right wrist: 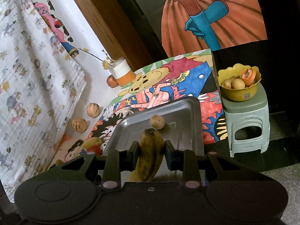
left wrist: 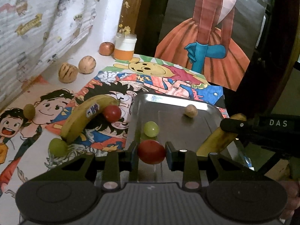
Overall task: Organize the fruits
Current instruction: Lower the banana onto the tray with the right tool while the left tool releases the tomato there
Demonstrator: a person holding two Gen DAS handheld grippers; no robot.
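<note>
My left gripper [left wrist: 151, 151] is shut on a red tomato [left wrist: 151, 151], held over the near edge of the metal tray [left wrist: 174, 131]. In the tray lie a green grape [left wrist: 151, 129] and a small brown round fruit [left wrist: 190, 111]. My right gripper [right wrist: 151, 150] is shut on a spotted banana [right wrist: 150, 150], its tip above the tray [right wrist: 180, 116] near the brown fruit [right wrist: 157, 121]. That banana [left wrist: 215, 140] and the right gripper's arm show at the right of the left wrist view. Left of the tray lie a yellow banana [left wrist: 84, 116], a second red tomato [left wrist: 112, 113] and a green grape [left wrist: 57, 147].
Two striped tan fruits [left wrist: 68, 73] [left wrist: 87, 64], a reddish fruit [left wrist: 106, 48] and an orange-and-white jar [left wrist: 124, 46] stand along the back by the patterned cloth. An olive-coloured fruit [left wrist: 29, 111] lies at far left. A yellow bowl of fruit [right wrist: 239, 86] sits on a grey stool [right wrist: 247, 123] to the right.
</note>
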